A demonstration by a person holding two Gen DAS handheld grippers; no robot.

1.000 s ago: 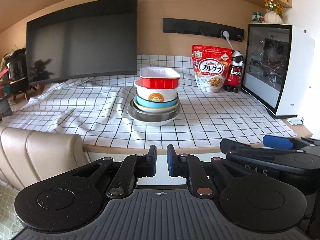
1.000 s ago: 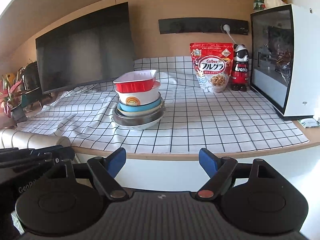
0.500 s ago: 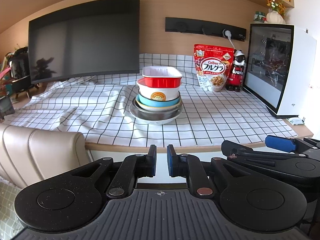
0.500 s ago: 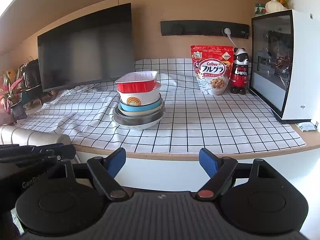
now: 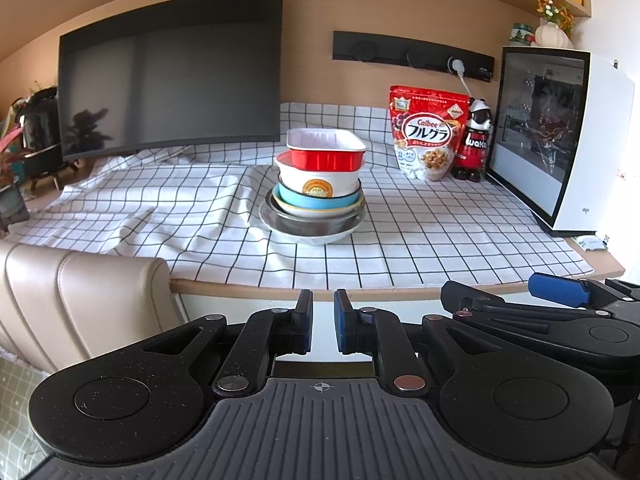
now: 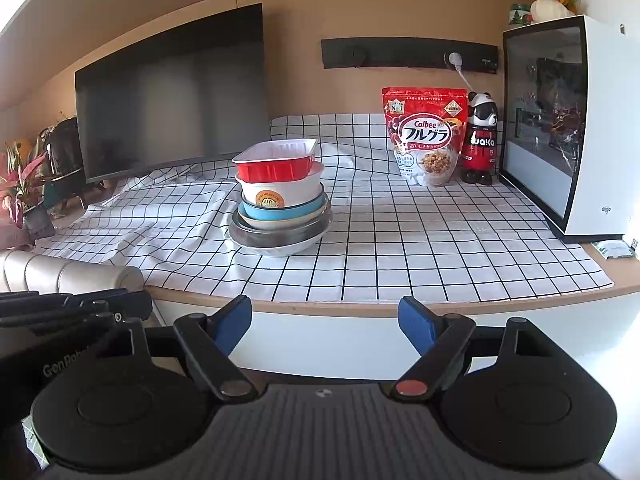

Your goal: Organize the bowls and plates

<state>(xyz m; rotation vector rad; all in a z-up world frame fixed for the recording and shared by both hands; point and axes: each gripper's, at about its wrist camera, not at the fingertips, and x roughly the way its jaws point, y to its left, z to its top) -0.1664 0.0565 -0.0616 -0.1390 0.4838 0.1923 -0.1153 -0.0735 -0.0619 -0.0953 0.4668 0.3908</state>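
Nearest, short of the table edge [image 6: 400, 307], the left gripper [image 5: 321, 327] has its pads almost together on nothing, and the right gripper [image 6: 325, 325] is spread wide and empty. Beyond them, left of the cereal bag [image 6: 425, 136], the dishes sit in one stack [image 5: 317, 188] on the checked cloth [image 5: 200, 208]: red tray over bowls over a metal basin. That fits either a finished pile or one awaiting sorting. How many plates lie between the bowls is hard to tell.

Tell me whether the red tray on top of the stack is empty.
Cannot tell: the red tray sits upright, but its floor is hidden below the rim.
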